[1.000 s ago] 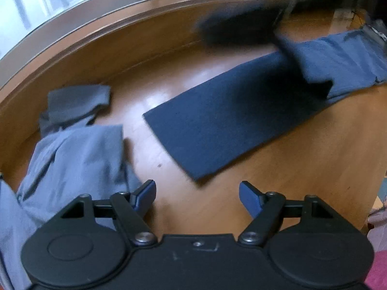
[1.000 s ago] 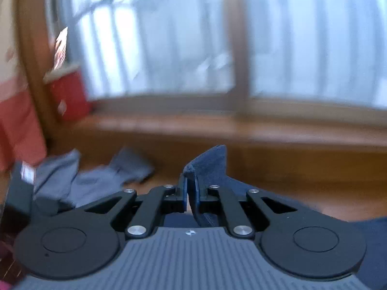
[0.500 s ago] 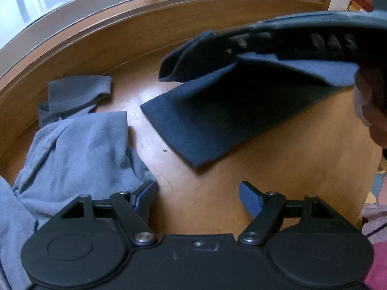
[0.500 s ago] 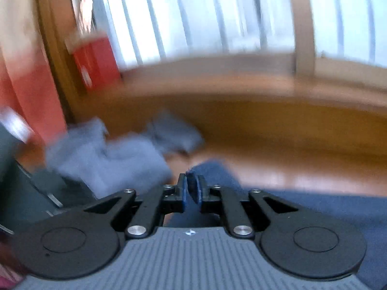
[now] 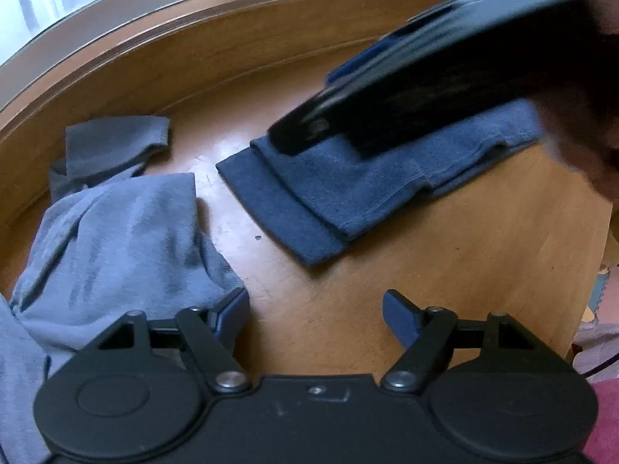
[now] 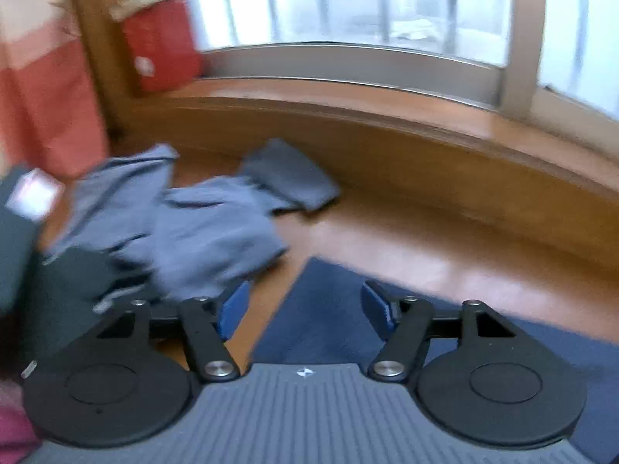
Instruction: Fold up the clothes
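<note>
Both wrist views look steeply down, close over the wooden desk (image 5: 348, 328), toward its window-side edge; both share the grey clothes (image 5: 116, 239) and navy garment (image 6: 321, 309).

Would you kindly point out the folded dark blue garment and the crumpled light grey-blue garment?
Dark blue garment (image 5: 332, 189), left wrist view, on its folded top layer.
Light grey-blue garment (image 5: 116, 239), left wrist view, on its crumpled middle.
</note>
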A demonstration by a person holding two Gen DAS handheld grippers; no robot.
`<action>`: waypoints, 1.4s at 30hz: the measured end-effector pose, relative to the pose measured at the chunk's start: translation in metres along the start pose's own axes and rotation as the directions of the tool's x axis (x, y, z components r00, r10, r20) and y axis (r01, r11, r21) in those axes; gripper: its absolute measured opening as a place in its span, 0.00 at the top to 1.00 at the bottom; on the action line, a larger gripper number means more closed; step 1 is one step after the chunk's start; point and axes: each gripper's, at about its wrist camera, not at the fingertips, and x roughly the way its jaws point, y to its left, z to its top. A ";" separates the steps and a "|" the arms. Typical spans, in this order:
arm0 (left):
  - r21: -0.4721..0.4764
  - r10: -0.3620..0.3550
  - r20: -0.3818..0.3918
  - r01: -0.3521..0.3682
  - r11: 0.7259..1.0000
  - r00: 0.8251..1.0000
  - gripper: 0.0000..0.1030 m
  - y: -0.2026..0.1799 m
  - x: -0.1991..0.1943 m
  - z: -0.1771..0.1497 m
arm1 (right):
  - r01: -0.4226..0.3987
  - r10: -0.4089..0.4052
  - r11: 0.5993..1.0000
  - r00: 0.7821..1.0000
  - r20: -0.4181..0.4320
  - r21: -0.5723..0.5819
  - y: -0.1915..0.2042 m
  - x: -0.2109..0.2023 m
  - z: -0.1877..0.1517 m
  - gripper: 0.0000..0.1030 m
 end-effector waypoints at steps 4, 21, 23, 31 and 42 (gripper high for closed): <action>-0.011 -0.011 0.007 0.011 1.000 1.000 0.28 0.003 -0.002 0.000 | 0.064 -0.062 0.998 0.992 -0.113 0.016 0.002 0.045 -0.001 0.55; 0.011 -0.030 -0.004 0.030 0.999 1.000 0.27 0.005 0.000 -0.001 | -0.007 0.011 0.926 1.000 -0.008 0.379 -0.055 0.060 -0.034 0.88; 0.015 -0.029 -0.007 0.029 0.999 1.000 0.26 0.005 0.001 0.000 | -0.078 0.070 0.871 0.997 0.035 0.485 -0.073 0.059 -0.044 0.89; 0.007 -0.030 -0.006 0.030 1.000 1.000 0.25 0.005 0.003 -0.001 | -0.231 0.123 0.866 0.958 0.260 0.444 -0.070 -0.019 -0.007 0.90; 0.009 -0.019 -0.008 0.019 1.000 1.000 0.24 0.003 0.003 -0.005 | -0.257 0.280 0.866 0.960 0.008 0.428 -0.032 0.086 -0.010 0.79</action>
